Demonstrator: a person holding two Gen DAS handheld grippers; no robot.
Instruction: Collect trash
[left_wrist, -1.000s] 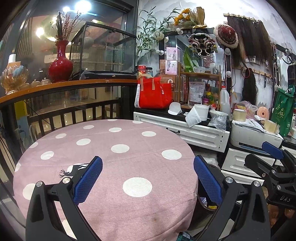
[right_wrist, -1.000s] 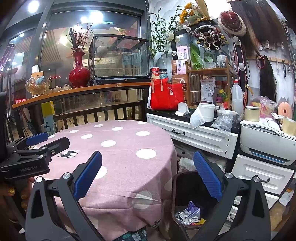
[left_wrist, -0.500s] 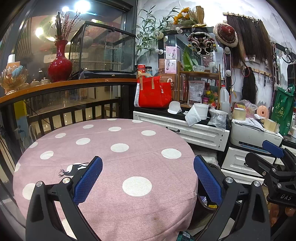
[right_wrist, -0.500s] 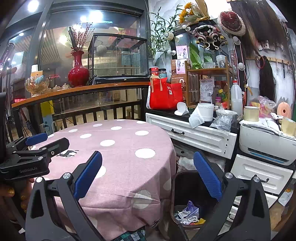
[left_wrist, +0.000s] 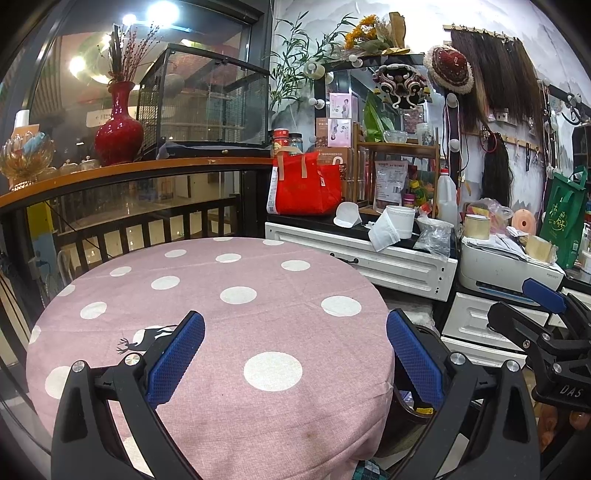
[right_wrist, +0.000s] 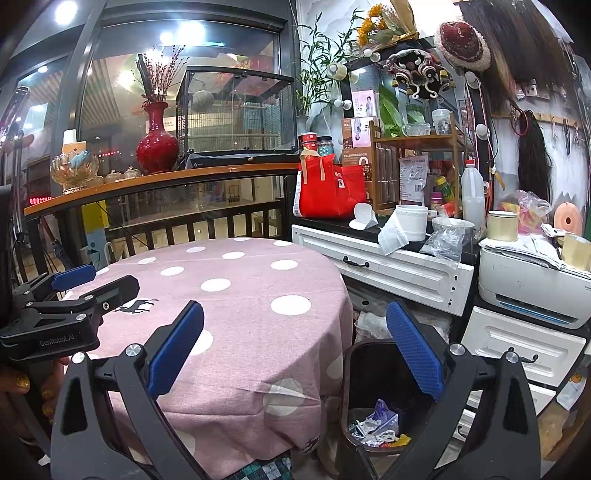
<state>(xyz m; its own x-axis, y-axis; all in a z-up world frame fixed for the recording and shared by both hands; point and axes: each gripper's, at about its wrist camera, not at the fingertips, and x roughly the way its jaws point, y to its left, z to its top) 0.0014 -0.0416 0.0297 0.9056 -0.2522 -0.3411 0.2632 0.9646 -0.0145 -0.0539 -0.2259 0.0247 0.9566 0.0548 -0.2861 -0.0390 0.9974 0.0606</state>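
A dark trash bin (right_wrist: 373, 369) stands on the floor right of the round table, with crumpled wrappers (right_wrist: 375, 428) at its bottom. Its rim shows in the left wrist view (left_wrist: 413, 413). My left gripper (left_wrist: 295, 358) is open and empty, above the near part of the pink polka-dot tablecloth (left_wrist: 229, 295). My right gripper (right_wrist: 295, 350) is open and empty, between the table's right edge (right_wrist: 332, 295) and the bin. Each gripper shows in the other's view, the right one (left_wrist: 535, 325) and the left one (right_wrist: 70, 291).
White drawer cabinets (right_wrist: 399, 273) with a red bag (right_wrist: 328, 188), a paper roll (right_wrist: 402, 225), a bottle and a printer (right_wrist: 532, 277) stand behind the bin. A railing with a red vase (left_wrist: 118, 125) runs behind the table.
Both views have shifted very slightly. Both grippers stay open and empty.
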